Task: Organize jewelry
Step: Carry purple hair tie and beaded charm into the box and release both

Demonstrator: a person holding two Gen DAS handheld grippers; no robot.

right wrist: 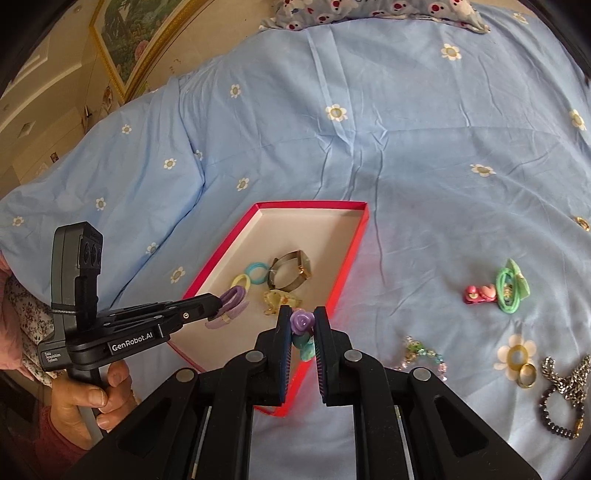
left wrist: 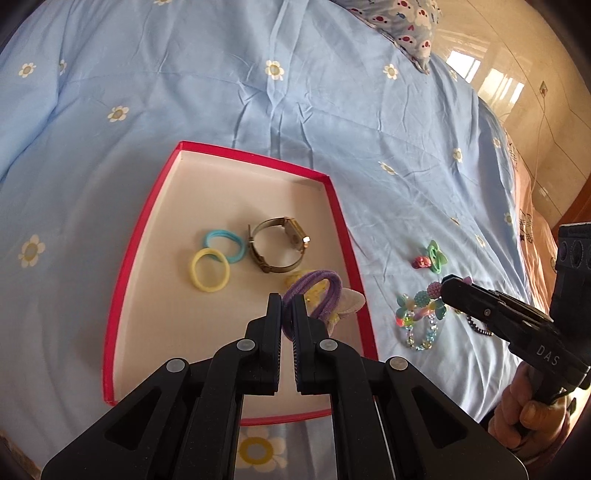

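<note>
A red-rimmed box [left wrist: 338, 210] with a white floor lies on the blue bedspread; it also shows in the right wrist view [right wrist: 354, 236]. It holds a watch [left wrist: 279, 243], a blue hair tie [left wrist: 225, 245], a yellow hair tie [left wrist: 208, 275] and a yellow clip [right wrist: 275, 301]. My left gripper [left wrist: 287, 302] is shut on a purple hair tie with a bow [left wrist: 325, 295], held over the box's right part. My right gripper [right wrist: 302, 321] is shut on the beaded bracelet [right wrist: 302, 323] by its purple rose bead, lifting it beside the box; the bracelet's loop hangs to the bedspread [left wrist: 421, 321].
On the bedspread right of the box lie a green hair tie [right wrist: 511, 286], a pink clip [right wrist: 478, 293], a gold ring [right wrist: 526, 374] and a dark beaded bracelet [right wrist: 563, 398]. A pillow [right wrist: 369, 11] lies at the far end.
</note>
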